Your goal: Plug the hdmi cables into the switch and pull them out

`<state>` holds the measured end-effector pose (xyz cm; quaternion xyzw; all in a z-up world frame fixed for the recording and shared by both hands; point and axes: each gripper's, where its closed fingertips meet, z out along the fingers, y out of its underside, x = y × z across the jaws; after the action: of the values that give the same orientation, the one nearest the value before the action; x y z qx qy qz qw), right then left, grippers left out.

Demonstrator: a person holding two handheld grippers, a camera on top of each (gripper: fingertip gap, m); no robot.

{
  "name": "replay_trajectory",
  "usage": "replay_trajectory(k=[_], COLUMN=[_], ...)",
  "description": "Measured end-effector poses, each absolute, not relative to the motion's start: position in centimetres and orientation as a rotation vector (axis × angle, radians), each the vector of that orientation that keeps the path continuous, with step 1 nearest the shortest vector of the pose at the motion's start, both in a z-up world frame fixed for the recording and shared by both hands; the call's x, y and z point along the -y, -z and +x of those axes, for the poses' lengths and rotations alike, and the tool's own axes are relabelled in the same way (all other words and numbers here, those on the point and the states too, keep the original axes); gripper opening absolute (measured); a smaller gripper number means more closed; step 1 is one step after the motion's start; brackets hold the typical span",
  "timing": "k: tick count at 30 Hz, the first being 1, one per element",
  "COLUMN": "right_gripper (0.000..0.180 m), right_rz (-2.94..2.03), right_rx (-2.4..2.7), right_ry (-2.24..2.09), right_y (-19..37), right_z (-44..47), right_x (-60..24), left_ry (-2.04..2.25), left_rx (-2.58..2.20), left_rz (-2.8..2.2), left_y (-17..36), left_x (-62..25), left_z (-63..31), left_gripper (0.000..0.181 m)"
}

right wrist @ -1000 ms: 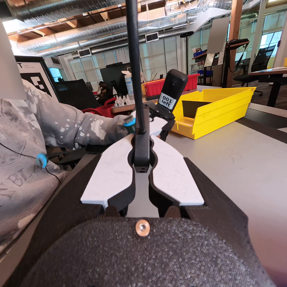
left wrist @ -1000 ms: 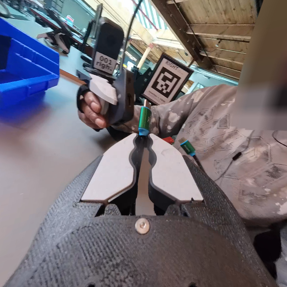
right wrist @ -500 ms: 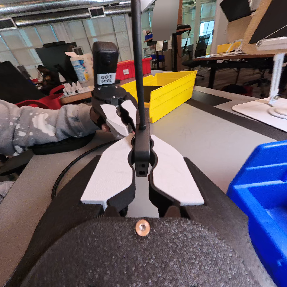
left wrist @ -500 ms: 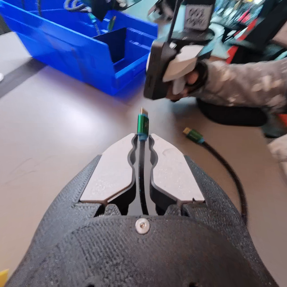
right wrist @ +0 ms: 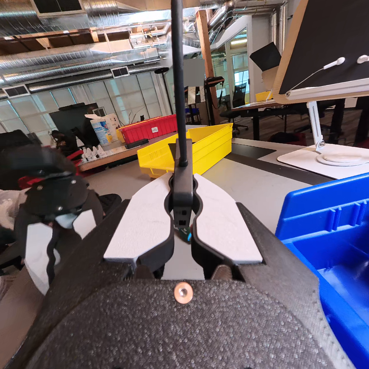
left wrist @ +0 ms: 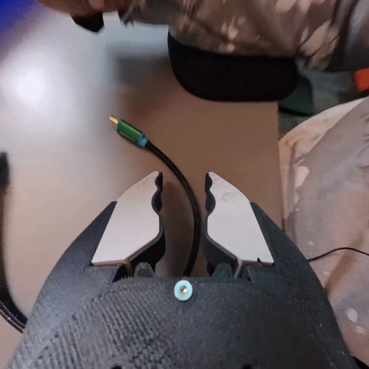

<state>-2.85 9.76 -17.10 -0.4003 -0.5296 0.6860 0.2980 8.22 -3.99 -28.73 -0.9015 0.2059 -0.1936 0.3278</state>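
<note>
Left wrist view: left gripper (left wrist: pixel 182 175) wide, empty; hdmi cable (left wrist: pixel 191 203) lies loose between jaws, green plug (left wrist: pixel 129 131) on surface (left wrist: pixel 60 179). Regrip just behind plug.
Right wrist view: right gripper (right wrist: pixel 183 175) clamps switch (right wrist: pixel 182 191); keep ports steady, facing plug.

Small print marks the green plug (right wrist: pixel 184 232) under my right claw (right wrist: pixel 182 175), and a white label sits on the red bin (right wrist: pixel 148 129) at eleven o'clock.
</note>
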Motion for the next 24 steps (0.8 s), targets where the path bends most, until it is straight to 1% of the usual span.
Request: replay_trajectory(k=[2,3,5,8,13,18,20,22,24], right_gripper=[0.014,0.013,0.013,0.013,0.013,0.013,0.013,0.014,0.014], right_rz=[-1.070,-1.073,-1.081,-1.085,-1.083,-1.084,-1.088,-1.093,-1.095], right_rx=[1.390,1.382,1.367,1.351,1.330,1.320,1.336,1.352,1.367], right_ry=[-1.817,-1.817,-1.812,-1.803,-1.808,-1.820,-1.826,-1.820,-1.813], right_y=[17.0,17.0,16.9,16.8,16.5,16.4,16.6,16.9,17.1], right_z=[-2.9,-2.9,-2.9,-2.8,-2.5,-2.4,-2.5,-2.6,-2.7], right_x=[-10.0,-10.1,-10.3,-10.7,-11.0,-11.2,-11.0,-10.8,-10.6], left_ry=[0.396,0.365,0.314,0.247,0.304,0.494,0.586,0.639,0.702], left_rx=[-0.580,-0.599,-0.631,-0.612,-0.554,-0.418,-0.323,-0.225,-0.134], left_rz=[-2.446,-2.464,-2.457,-2.428,-2.289,-2.044,-1.964,-1.926,-1.962], left_y=[30.5,30.9,30.9,29.6,24.1,15.1,12.3,11.3,12.5], left_x=[4.4,4.6,4.7,4.5,5.4,7.1,7.5,7.5,7.2], left_z=[8.1,8.1,8.1,7.4,6.6,5.0,3.3,0.6,-2.0], left_gripper=[0.042,0.037,0.017,0.012,0.008,0.007,0.007,0.007,0.007])
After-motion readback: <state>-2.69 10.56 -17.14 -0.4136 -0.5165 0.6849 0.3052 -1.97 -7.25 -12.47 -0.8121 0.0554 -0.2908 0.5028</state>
